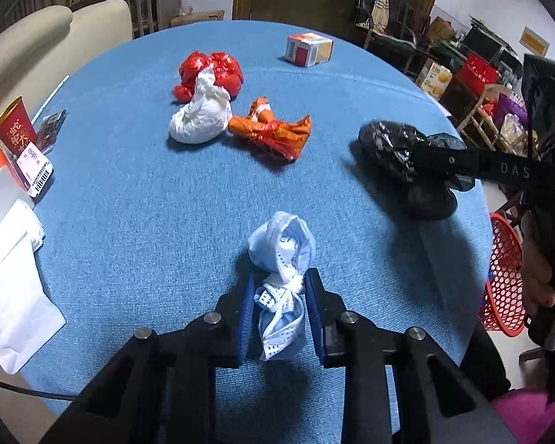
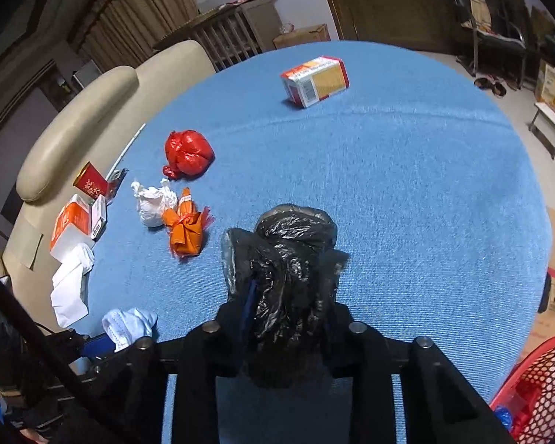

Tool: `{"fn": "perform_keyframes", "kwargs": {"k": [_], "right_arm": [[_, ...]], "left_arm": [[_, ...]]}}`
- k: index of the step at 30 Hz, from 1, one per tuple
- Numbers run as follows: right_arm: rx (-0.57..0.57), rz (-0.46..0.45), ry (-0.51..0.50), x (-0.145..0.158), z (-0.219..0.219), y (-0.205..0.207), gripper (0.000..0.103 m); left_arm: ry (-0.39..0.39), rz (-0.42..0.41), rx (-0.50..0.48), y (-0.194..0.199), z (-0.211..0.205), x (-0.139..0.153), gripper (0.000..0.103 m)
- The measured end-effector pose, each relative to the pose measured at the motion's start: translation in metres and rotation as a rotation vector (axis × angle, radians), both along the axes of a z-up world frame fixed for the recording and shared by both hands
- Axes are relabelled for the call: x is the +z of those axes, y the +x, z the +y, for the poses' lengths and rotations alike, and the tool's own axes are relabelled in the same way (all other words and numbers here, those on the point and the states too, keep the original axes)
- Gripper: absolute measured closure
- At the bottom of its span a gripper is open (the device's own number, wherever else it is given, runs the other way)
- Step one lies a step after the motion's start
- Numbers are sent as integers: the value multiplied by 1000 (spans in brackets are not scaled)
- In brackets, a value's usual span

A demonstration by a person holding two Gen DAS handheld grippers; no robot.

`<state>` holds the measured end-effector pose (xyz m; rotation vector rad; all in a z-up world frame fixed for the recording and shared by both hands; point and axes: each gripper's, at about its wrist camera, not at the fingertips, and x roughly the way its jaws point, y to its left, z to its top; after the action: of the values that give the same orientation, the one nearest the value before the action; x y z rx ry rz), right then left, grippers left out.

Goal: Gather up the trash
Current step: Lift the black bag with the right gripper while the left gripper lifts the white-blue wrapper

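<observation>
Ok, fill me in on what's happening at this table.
A person is clearing trash off the blue table with two handheld grippers. The left gripper has its fingers around a crumpled face mask; the right gripper is shut on a black bag. A red bag, white bag, orange bag and small box lie untouched. A red basket waits beside the table.
</observation>
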<state>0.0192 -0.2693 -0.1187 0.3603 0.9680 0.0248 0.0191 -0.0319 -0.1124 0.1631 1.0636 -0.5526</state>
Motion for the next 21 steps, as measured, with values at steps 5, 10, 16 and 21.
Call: {"fn": "perform_keyframes", "kwargs": {"k": [5, 10, 16, 21], "right_arm": [[0, -46, 25, 14, -7, -13, 73], [-14, -70, 54, 23, -18, -26, 75], [-37, -61, 145, 22, -33, -34, 74], [-52, -35, 172, 13, -32, -23, 33]], "left_arm": [[-24, -26, -2, -3, 0, 15, 75], [-32, -51, -8, -7, -6, 29, 75], [-40, -54, -1, -10, -13, 38, 75], [-47, -49, 1, -15, -14, 40, 75]]}}
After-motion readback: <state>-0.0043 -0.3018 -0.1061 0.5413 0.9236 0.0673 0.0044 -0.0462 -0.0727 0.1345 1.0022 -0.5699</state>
